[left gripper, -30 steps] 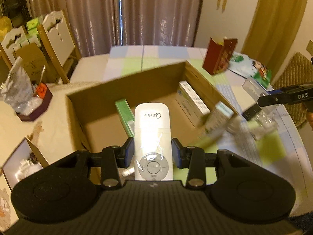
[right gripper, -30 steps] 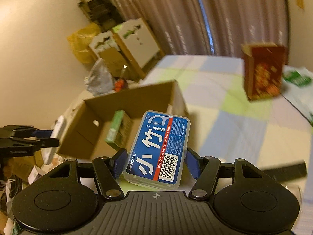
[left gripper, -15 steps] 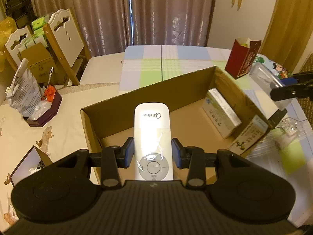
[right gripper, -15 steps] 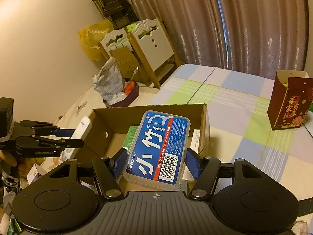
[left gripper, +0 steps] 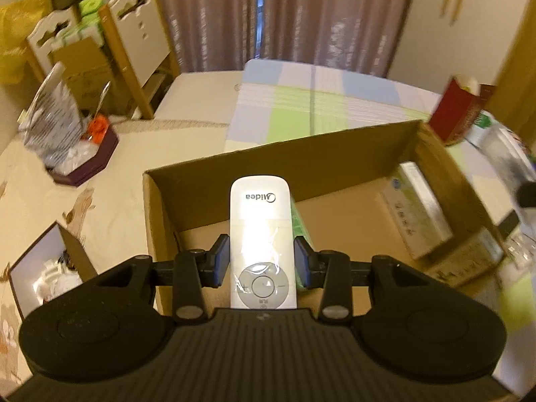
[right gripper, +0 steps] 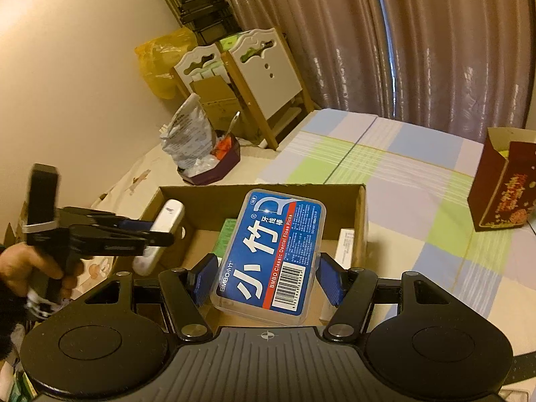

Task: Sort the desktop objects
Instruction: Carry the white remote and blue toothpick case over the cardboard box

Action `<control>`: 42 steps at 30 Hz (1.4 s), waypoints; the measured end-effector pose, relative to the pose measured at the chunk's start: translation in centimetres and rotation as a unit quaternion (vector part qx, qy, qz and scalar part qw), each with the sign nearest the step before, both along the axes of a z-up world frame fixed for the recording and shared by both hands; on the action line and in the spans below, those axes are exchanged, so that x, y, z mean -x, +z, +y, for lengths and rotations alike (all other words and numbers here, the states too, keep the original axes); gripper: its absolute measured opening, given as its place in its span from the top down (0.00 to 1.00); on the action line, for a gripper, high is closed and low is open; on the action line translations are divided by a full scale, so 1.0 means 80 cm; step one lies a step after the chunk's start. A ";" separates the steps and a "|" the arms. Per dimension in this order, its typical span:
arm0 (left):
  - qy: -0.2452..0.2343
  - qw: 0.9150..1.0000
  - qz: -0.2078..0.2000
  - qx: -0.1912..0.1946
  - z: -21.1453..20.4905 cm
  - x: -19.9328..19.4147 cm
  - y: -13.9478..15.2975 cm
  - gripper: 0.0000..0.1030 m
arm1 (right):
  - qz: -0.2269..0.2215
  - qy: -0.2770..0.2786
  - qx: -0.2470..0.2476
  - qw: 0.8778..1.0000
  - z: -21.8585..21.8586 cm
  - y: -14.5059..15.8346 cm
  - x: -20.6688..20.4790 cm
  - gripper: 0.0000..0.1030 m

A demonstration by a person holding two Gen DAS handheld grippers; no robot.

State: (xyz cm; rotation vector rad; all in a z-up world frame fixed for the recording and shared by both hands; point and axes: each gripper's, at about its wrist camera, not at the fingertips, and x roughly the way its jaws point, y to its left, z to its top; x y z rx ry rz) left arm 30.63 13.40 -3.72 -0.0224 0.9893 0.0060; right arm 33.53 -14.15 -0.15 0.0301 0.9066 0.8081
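My left gripper (left gripper: 262,261) is shut on a white Midea remote (left gripper: 260,221) and holds it over the near left part of an open cardboard box (left gripper: 268,164). My right gripper (right gripper: 268,276) is shut on a blue dental floss pick box (right gripper: 271,251) above the same cardboard box (right gripper: 261,191). The left gripper (right gripper: 147,234) with the remote (right gripper: 165,224) also shows in the right wrist view at the box's left wall. Inside the box lie a green packet (left gripper: 301,224) and a white carton (left gripper: 415,211).
A red gift box (right gripper: 502,184) stands on the checked tablecloth (right gripper: 402,167) to the right. A purple tray with a foil bag (left gripper: 63,140) sits at the left. White chairs (left gripper: 134,43) stand by the curtain. A small open box (left gripper: 43,268) lies at the near left.
Both grippers have moved in over the cardboard box with their objects still held. The left gripper has come closer to the box's left wall.
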 end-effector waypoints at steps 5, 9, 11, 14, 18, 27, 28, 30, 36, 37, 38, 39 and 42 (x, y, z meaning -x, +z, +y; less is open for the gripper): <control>0.030 0.999 0.025 0.001 0.008 -0.016 -0.023 0.66 | -0.003 0.010 0.005 1.000 0.012 -0.001 -0.006 0.38; 0.039 0.999 0.030 0.002 0.010 -0.020 -0.031 0.66 | -0.003 0.017 0.010 1.000 0.020 -0.004 -0.012 0.38; 0.042 0.999 0.033 0.002 0.010 -0.022 -0.033 0.66 | -0.002 0.020 0.012 1.000 0.023 -0.006 -0.014 0.39; 0.046 0.998 0.036 0.000 0.011 -0.026 -0.035 0.66 | 0.001 0.022 0.014 1.000 0.024 -0.009 -0.016 0.38; 0.048 0.998 0.040 -0.002 0.010 -0.032 -0.039 0.66 | 0.003 0.022 0.015 1.000 0.023 -0.013 -0.018 0.38; 0.049 0.997 0.066 -0.012 0.005 -0.050 -0.054 0.66 | 0.008 0.018 0.020 1.000 0.017 -0.015 -0.021 0.38; 0.049 0.996 0.070 -0.012 0.005 -0.053 -0.056 0.66 | 0.007 0.018 0.021 1.000 0.016 -0.015 -0.021 0.38; 0.051 0.996 0.076 -0.012 0.005 -0.057 -0.060 0.66 | 0.008 0.018 0.022 1.000 0.015 -0.016 -0.022 0.38; 0.053 0.995 0.085 -0.016 0.002 -0.069 -0.071 0.65 | 0.009 0.015 0.024 1.000 0.014 -0.019 -0.027 0.38; 0.054 0.995 0.087 -0.017 0.002 -0.071 -0.073 0.65 | 0.009 0.015 0.025 1.000 0.014 -0.019 -0.026 0.38; 0.055 0.994 0.089 -0.017 0.002 -0.072 -0.076 0.66 | 0.010 0.015 0.025 1.000 0.013 -0.020 -0.027 0.38; 0.056 0.994 0.091 -0.017 0.002 -0.074 -0.078 0.66 | 0.010 0.015 0.026 1.000 0.013 -0.020 -0.027 0.38; 0.058 0.993 0.098 -0.020 0.002 -0.078 -0.086 0.65 | 0.012 0.014 0.026 0.999 0.012 -0.021 -0.029 0.38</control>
